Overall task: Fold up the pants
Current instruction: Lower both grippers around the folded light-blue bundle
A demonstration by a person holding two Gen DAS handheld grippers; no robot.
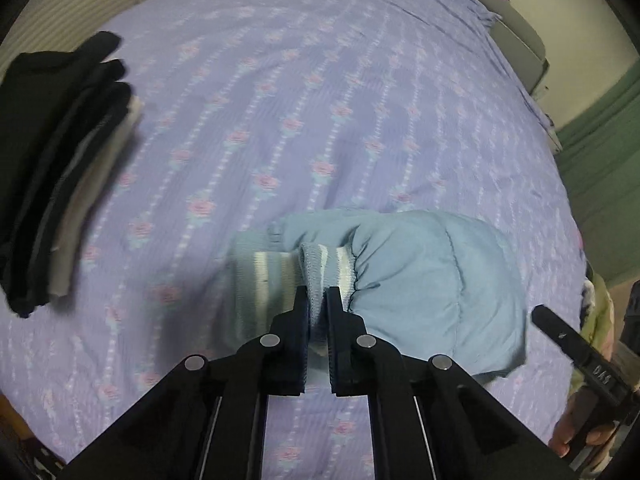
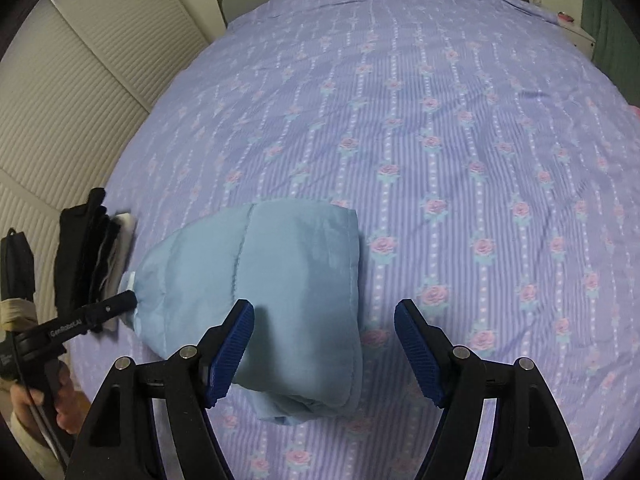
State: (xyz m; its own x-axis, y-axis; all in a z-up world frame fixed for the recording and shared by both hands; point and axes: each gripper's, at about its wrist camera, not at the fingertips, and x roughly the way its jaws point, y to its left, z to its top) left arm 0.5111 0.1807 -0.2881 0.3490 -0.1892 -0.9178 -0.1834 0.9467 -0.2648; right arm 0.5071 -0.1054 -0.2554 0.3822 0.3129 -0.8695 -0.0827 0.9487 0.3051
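Observation:
Light blue padded pants (image 1: 432, 288) lie folded into a thick bundle on the purple flowered bed; they also show in the right wrist view (image 2: 280, 288). My left gripper (image 1: 318, 294) is shut on their striped elastic waistband (image 1: 320, 266). The left gripper also shows at the left of the right wrist view (image 2: 120, 304), at the bundle's waistband end. My right gripper (image 2: 324, 312) is open and empty, its fingers above the near end of the bundle. One of its fingers (image 1: 568, 340) shows at the right in the left wrist view.
A stack of folded dark and pale clothes (image 1: 56, 184) lies at the left side of the bed, also in the right wrist view (image 2: 92, 252). A ribbed white wall (image 2: 80, 80) runs along the left. A grey headboard (image 1: 516, 32) stands at the far end, and a green curtain (image 1: 600, 160) hangs right.

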